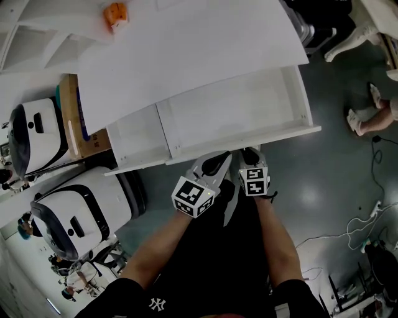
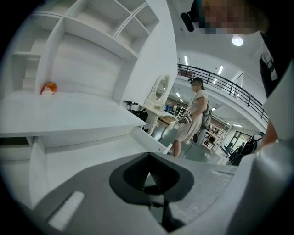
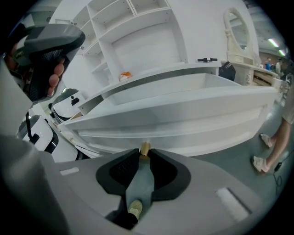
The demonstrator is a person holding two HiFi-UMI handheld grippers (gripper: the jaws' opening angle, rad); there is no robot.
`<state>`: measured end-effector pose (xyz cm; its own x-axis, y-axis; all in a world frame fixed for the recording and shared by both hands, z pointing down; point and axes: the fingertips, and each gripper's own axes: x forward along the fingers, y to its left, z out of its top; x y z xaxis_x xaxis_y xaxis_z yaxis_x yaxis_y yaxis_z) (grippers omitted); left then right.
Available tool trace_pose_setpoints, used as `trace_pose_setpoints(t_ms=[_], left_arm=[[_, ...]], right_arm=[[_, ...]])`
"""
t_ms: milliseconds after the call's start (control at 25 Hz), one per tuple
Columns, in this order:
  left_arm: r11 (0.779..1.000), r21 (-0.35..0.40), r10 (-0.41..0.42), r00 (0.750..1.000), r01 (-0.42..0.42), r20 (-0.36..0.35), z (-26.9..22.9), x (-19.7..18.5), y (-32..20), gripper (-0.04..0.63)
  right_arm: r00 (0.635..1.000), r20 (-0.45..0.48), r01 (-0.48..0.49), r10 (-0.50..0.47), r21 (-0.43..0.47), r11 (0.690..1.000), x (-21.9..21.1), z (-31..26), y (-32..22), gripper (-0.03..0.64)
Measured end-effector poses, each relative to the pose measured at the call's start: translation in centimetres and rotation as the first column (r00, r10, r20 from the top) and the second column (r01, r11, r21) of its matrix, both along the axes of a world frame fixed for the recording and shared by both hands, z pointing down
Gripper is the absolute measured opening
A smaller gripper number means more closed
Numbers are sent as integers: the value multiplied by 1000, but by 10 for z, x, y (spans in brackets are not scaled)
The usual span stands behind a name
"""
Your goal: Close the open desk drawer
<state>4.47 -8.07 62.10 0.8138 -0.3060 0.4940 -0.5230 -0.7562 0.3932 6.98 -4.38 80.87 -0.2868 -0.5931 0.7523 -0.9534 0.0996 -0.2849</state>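
The white desk (image 1: 186,43) has its wide drawer (image 1: 236,118) pulled out toward me, and the drawer holds nothing. In the right gripper view the drawer front (image 3: 183,114) fills the middle, with a small brass knob (image 3: 144,148) on it. My right gripper (image 3: 144,152) is shut on that knob, and in the head view the right gripper (image 1: 250,153) sits against the drawer's front edge. My left gripper (image 1: 217,164) hovers just left of it at the same edge. In its own view the left gripper (image 2: 147,160) is shut on nothing and looks over the drawer (image 2: 92,151).
A small orange object (image 1: 114,13) lies on the desk top. Two white rounded machines (image 1: 37,133) (image 1: 74,211) and a cardboard box (image 1: 78,118) crowd the floor at the left. A person (image 2: 193,114) stands to the right, feet (image 1: 373,115) near the drawer's end. Cables (image 1: 360,230) trail on the floor.
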Motion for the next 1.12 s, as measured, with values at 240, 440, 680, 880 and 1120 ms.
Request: trace_pose_setpoints(t_ms=[240,440,680,880,1120], left_arm=[[998,6,-55,998,55,7,-1,-4,-19,2],[995,7,-104,995,104,10,-1,-8,-30,2],[986,1,-169,986,169,13,0,-15,-44,2],[975,1,-220,975,220,11,1,-20,-59,2],[961,0,-277,961,277,8,-3,-28,-81,2]], right_arm=[[999,1,41,-41,-4,999,0,2,-21,103],[998,12,54,-54,-17,998,1,3,-41,103],[997,15,75,-75,-3,997,6,2,-78,104],[995,26,93,-93,-10,996,6,5,-106,104],[993,33,113,-112,-14,994,7,3,-137,104]])
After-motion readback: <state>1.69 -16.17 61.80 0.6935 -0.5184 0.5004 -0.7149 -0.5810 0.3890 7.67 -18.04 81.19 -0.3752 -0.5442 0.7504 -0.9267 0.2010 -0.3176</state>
